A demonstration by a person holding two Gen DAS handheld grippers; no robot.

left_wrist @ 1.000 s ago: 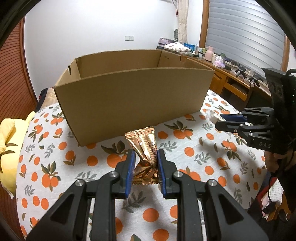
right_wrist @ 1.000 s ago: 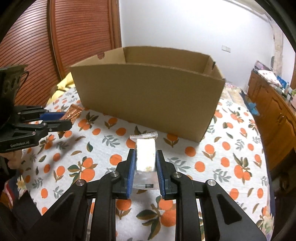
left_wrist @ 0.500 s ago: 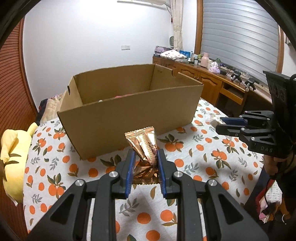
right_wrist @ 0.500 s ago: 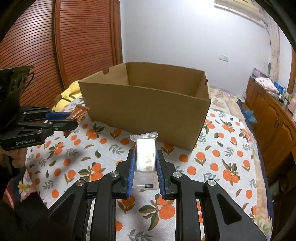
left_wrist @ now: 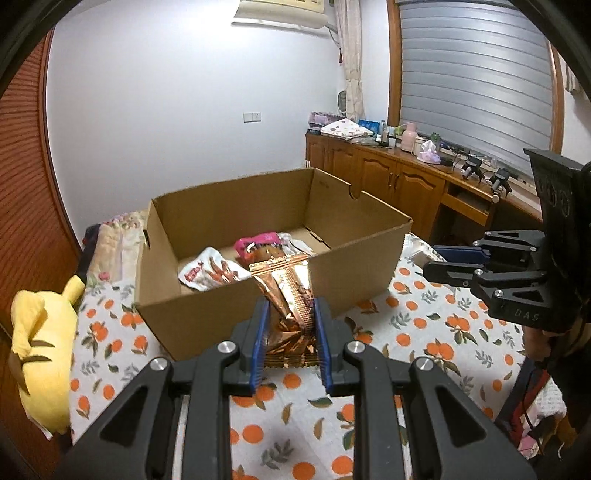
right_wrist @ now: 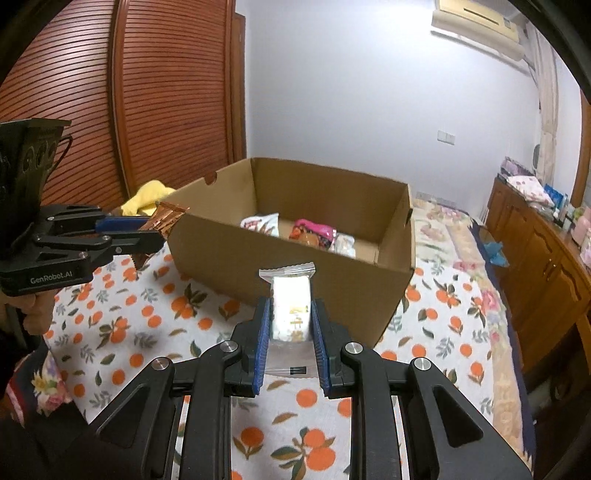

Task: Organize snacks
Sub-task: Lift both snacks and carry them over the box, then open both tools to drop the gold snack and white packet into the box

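Left wrist: left gripper pinches copper packet before box.

I am in a lived-in room of a home, most likely a bedroom. My work surface wears a cloth printed with oranges, and beyond it lies a floral bedspread. A yellow plush toy slumps at the cloth's edge. Reddish slatted wooden doors cover one wall. Along another runs a wooden cabinet counter crowded with bottles, a pink jug and a tissue pack. A wall air conditioner hangs above, a curtain drops beside closed grey window shutters, and a light switch sits on the plain white wall.
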